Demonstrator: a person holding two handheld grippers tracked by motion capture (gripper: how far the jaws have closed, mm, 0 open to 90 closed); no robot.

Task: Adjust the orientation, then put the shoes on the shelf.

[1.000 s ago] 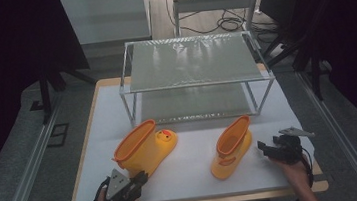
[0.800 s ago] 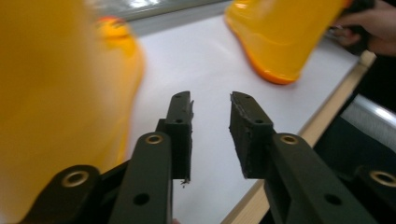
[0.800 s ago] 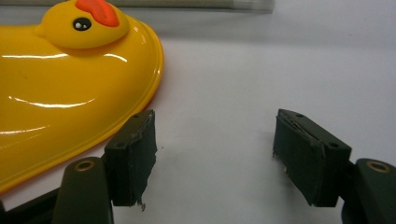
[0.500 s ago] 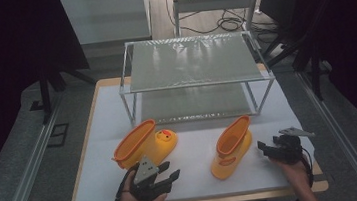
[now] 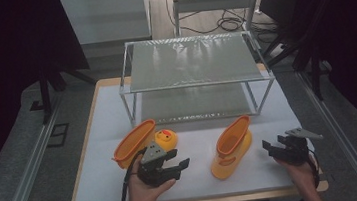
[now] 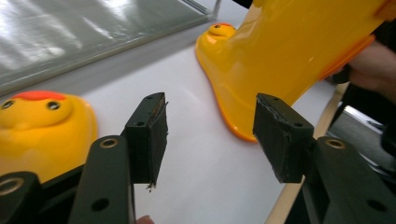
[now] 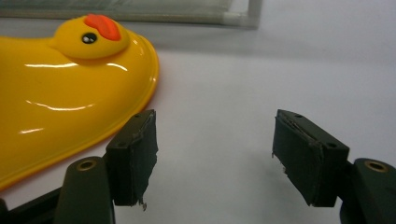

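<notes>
High view: your left gripper (image 5: pixel 180 164) sits low over the white mat (image 5: pixel 196 144), jaws spread and holding nothing, just in front of the lying boot (image 5: pixel 135 142), a yellow duck-faced rain boot tipped on its side with its orange-rimmed opening away from your jaws. Ahead and to the right of that gripper stands the upright boot (image 5: pixel 231 145), its duck toe toward you, near but not touching.

In the left gripper view, the lying boot's duck face (image 6: pixel 39 116) rests just beside the left jaw, while the upright boot (image 6: pixel 280 56) rises beyond the right jaw, apart from both pads.

Your right gripper (image 5: pixel 271 149) hovers just to the right of the upright boot, jaws likewise apart and empty. In the right gripper view, that boot's duck-faced toe (image 7: pixel 70 88) lies just beside the left jaw; whether it touches cannot be told. Bare mat lies between the pads.

Beyond both grippers stands the wire shelf rack (image 5: pixel 193 64).
</notes>
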